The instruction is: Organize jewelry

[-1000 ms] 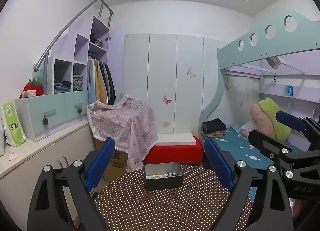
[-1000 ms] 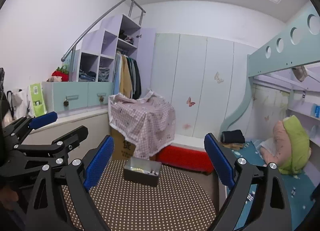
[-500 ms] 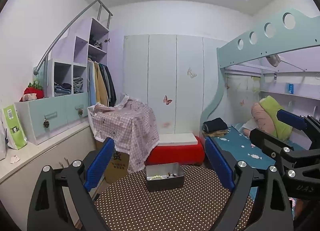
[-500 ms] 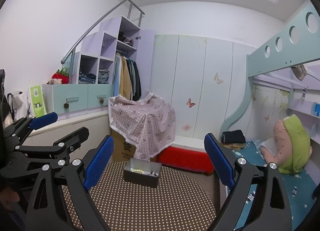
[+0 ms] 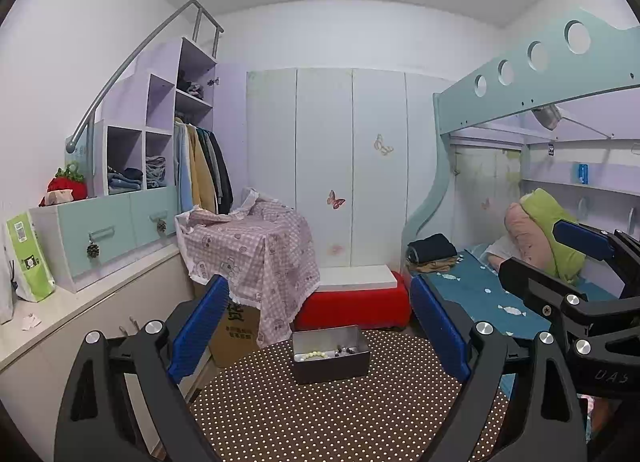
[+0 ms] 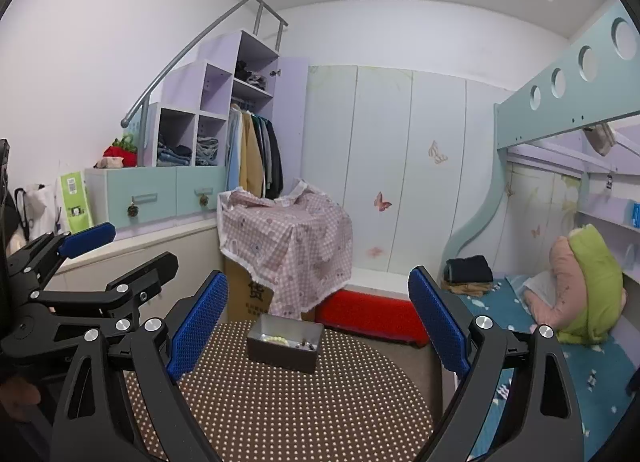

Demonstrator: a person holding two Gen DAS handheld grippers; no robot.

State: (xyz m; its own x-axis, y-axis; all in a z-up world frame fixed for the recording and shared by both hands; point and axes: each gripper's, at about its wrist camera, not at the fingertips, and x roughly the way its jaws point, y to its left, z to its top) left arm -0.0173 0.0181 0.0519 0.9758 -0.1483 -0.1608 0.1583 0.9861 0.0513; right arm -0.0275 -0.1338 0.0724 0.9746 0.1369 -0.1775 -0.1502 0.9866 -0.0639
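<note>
Where it sits: the grey jewelry box (image 5: 330, 354) rests on the dotted desk (image 5: 340, 418), at 12 o'clock from both tongs.
Contents: a pale bead bracelet (image 5: 317, 354), small dark pieces beside it.
Left tongs (image 5: 320, 326): spread wide, empty.
Right tongs (image 6: 316, 326): spread wide, empty.
Behind: red bench (image 5: 356, 308).

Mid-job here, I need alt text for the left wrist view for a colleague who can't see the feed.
The open left gripper frames a small grey metal box holding a pale bead bracelet and darker small pieces, set on a round brown polka-dot table. The right gripper, also open and empty, reaches in from the right edge; a bedroom with wardrobe and bunk bed lies behind.
</note>
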